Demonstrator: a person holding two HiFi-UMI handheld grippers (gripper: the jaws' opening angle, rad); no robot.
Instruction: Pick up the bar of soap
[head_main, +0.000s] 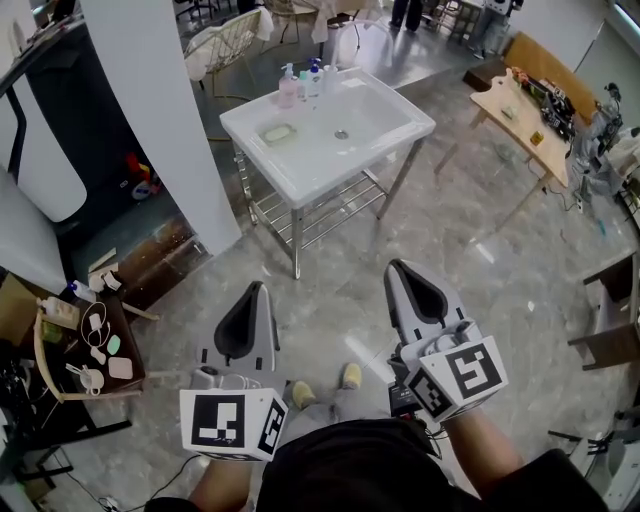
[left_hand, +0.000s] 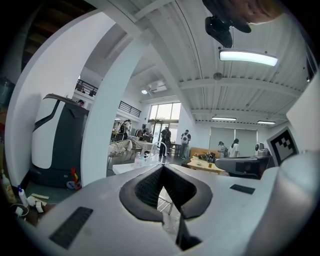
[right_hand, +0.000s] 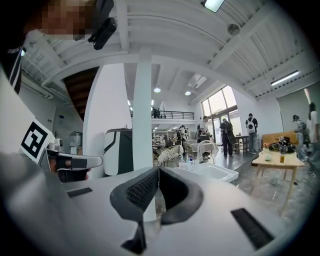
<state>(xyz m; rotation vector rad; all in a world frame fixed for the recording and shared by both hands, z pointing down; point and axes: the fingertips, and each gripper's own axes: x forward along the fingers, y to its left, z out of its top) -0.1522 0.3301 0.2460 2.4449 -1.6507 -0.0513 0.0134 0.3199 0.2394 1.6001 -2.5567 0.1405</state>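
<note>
1. The hall is wide and bright, with a grey stone floor (head_main: 480, 290). From the left I see a low wooden stand (head_main: 38, 356) of small toiletries, a white pillar (head_main: 160, 120), a white washbasin (head_main: 300, 188) on a metal frame, and a wooden table (head_main: 522, 112) at far right.
2. The bar of soap (head_main: 277, 132) lies in a dish on the basin's left ledge. A few bottles (head_main: 305, 80) stand behind it at the back corner.
3. I judge the task barely begun. The soap sits untouched and the 2 grippers are well apart from the basin. Reaching it, opening a gripper and closing on the bar are all left to do.
4. The left gripper (head_main: 252, 292) is held low in front of the person and points level toward the basin. Its jaws are pressed together with nothing between them.
5. The right gripper (head_main: 402, 270) sits beside it, tipped slightly downward. Its jaws are also closed on nothing.
</note>
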